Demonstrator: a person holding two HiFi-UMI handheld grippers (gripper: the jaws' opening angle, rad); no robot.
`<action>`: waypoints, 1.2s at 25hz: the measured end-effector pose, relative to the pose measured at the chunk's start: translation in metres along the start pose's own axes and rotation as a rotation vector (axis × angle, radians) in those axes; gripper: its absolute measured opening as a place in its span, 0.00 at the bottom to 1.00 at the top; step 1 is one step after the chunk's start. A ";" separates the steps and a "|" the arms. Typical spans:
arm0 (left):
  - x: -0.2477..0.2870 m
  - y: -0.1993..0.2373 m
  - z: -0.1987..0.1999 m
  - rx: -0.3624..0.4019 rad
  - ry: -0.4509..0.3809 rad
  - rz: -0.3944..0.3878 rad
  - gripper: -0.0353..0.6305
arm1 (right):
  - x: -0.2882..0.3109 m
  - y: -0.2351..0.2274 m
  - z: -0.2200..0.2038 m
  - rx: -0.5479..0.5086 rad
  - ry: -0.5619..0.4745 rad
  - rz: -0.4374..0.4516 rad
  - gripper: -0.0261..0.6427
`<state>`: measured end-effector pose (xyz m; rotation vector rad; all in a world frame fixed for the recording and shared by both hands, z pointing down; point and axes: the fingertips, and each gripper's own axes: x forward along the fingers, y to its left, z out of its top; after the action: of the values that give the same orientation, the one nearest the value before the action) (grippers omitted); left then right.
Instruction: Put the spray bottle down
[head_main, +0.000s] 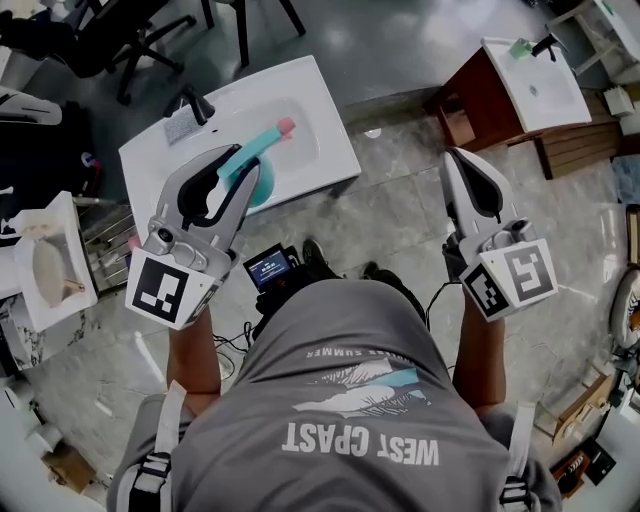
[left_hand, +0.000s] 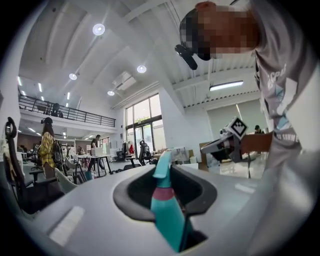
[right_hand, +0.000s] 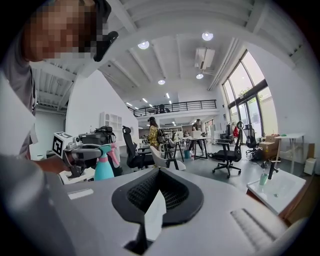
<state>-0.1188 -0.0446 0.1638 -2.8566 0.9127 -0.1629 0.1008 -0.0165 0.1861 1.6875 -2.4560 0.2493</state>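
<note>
In the head view a teal spray bottle (head_main: 262, 143) with a pink nozzle lies level between the jaws of my left gripper (head_main: 243, 165), nozzle pointing away from me, over a white washbasin (head_main: 330, 150). The left gripper view shows the bottle (left_hand: 167, 210) clamped in the left gripper (left_hand: 165, 176), its neck sticking out past the tips. My right gripper (head_main: 458, 160) is held over the marble floor to the right, its jaws together. In the right gripper view a thin white scrap (right_hand: 154, 215) sits pinched in the right gripper (right_hand: 157, 192); the bottle (right_hand: 104, 167) shows at the left.
The basin has a black faucet (head_main: 195, 103) at its far left corner. A second white basin on a brown wooden cabinet (head_main: 535, 85) stands at the upper right. A white fixture (head_main: 50, 265) is at the left, and black office chairs (head_main: 130, 40) stand beyond.
</note>
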 end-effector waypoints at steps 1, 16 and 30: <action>-0.002 0.004 -0.001 -0.004 -0.004 -0.004 0.19 | 0.004 0.003 0.002 -0.003 -0.001 -0.003 0.04; 0.015 0.046 -0.021 -0.043 0.004 0.051 0.19 | 0.071 0.005 0.006 -0.020 0.029 0.077 0.04; 0.033 0.078 -0.039 -0.066 0.048 0.166 0.19 | 0.132 -0.009 0.012 -0.034 0.055 0.200 0.04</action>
<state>-0.1422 -0.1302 0.1918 -2.8300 1.1811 -0.1873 0.0622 -0.1424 0.2040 1.4030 -2.5735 0.2712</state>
